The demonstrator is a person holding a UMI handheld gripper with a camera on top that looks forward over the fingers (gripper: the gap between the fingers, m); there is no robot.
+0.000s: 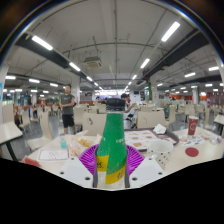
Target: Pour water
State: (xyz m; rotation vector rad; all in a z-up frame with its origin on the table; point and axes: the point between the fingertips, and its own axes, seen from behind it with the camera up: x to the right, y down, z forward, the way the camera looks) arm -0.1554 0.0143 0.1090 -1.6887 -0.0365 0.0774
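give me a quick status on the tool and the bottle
Tool shut on green bottle, held upright. White bowl just ahead on the table. No pour yet; nothing blocking.

2 fingers (pixel 88 160), apparently ribbed purple pads (pixel 134 158).

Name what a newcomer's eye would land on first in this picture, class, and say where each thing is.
The green bottle with its yellow label, standing upright between the gripper's purple pads, which close on its sides. Beyond it to the right, a red can stands on the white table; a person stands farther back on the left.
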